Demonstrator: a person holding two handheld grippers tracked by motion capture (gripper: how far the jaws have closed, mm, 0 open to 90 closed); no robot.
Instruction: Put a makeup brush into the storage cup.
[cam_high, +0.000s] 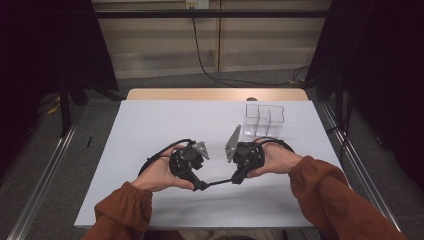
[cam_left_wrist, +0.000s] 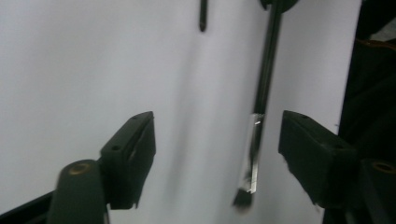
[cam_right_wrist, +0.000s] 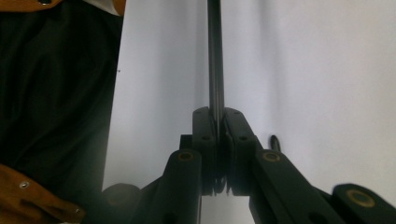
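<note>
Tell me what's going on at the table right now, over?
Right gripper shut on thin black stick. Left gripper open around its other end, not touching. Clear divided box behind, nothing in the way.

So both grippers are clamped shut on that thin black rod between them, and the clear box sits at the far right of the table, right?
Not quite. The right gripper is clamped on the thin black rod, but the left gripper stands open: the left gripper view shows the rod between its jaws, apart from both pads. The clear box is indeed at the far right.

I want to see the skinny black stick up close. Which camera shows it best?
The left gripper view: the black stick runs between that gripper's open jaws, showing its clear section and brushy tip. The right gripper view shows the right gripper clamped on it. The high view shows a thin line between both grippers.
</note>
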